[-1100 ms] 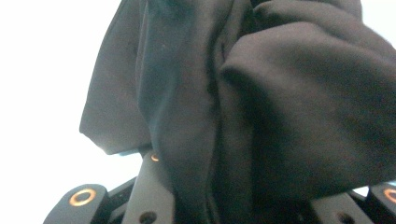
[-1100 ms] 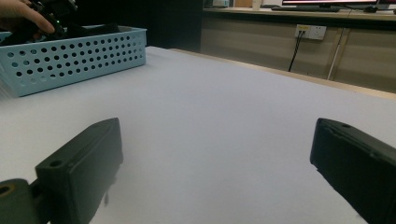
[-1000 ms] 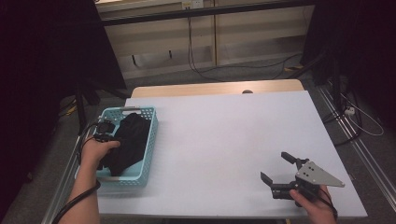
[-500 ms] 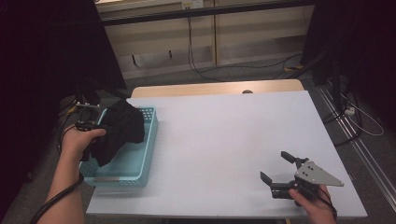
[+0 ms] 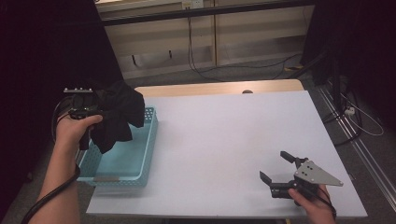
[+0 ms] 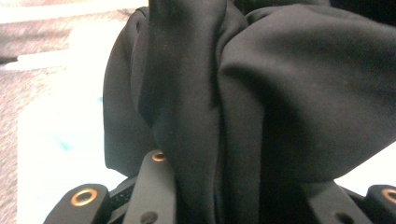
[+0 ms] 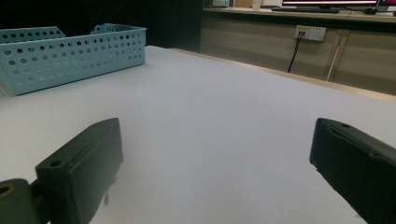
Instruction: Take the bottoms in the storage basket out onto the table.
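At the bottom right of the high view, the right gripper (image 5: 279, 171) rests low on the white table (image 5: 224, 140), held by a hand at the frame's lower edge, with a grey three-cornered plate (image 5: 316, 173) on top. Its jaws stand wide apart with nothing between them; in the right gripper view they rise at the lower left and lower right corners with bare table between.

At the lower left of the high view a forearm comes up from the bottom edge, with a cable trailing beside it. The left hand (image 5: 74, 129) holds the left gripper (image 5: 93, 112) at the left middle of the frame. Its jaws are clenched on a black cloth (image 5: 116, 114). In the left gripper view the cloth (image 6: 243, 93) bunches between the two black jaws at the bottom and spreads over most of the frame.

The cloth hangs in a bundle above the far left end of the blue basket (image 5: 140, 158), its lower folds dangling over the inside. The basket sits at the left edge of the table; in the right gripper view it (image 7: 70, 56) stands at the upper left.

Beyond the table, at the top of the high view, runs a beige wall panel (image 5: 252, 42) with cables (image 5: 201, 65) lying on the floor below it.
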Action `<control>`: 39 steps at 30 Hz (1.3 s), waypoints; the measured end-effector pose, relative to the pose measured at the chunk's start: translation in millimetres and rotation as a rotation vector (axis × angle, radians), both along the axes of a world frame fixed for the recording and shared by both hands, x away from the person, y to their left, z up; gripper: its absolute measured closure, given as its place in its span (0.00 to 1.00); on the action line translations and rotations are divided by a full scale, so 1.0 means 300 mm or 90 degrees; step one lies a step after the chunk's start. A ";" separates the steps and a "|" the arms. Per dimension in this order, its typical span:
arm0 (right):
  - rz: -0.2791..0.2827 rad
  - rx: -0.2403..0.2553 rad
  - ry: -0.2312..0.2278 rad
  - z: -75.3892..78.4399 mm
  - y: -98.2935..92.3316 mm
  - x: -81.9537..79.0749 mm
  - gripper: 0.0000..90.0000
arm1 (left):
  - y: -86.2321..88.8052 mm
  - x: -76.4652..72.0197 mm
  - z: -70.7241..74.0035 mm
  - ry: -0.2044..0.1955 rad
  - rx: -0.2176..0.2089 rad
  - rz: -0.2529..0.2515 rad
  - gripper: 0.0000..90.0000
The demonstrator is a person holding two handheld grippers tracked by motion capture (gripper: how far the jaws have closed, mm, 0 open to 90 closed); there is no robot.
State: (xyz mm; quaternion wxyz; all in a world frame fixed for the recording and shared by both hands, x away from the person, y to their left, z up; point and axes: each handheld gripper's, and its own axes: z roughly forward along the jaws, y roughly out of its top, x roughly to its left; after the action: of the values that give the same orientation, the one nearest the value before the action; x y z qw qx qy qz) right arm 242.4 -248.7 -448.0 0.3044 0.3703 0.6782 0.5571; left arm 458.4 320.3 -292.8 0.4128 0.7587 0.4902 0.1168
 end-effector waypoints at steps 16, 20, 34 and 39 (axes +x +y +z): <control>-0.004 0.000 -0.003 0.002 -0.002 0.004 0.02 | -0.261 -0.012 -0.001 -0.017 -0.034 -0.080 0.77; -0.007 0.003 -0.003 0.001 -0.007 0.004 0.02 | -0.345 -0.035 -0.016 -0.027 -0.045 -0.118 0.77; -0.002 -0.003 0.000 -0.003 0.001 0.013 0.02 | -0.540 -0.104 -0.127 -0.017 -0.032 -0.202 0.77; -0.004 0.000 0.002 -0.004 -0.002 0.016 0.02 | -0.597 -0.120 -0.215 0.003 -0.019 -0.220 0.77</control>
State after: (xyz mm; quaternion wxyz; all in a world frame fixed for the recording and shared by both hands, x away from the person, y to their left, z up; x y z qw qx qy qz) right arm 247.1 -249.2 -449.2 0.3050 0.3732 0.6778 0.5552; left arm 422.2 141.2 -357.4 0.4368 0.8258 0.3552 0.0349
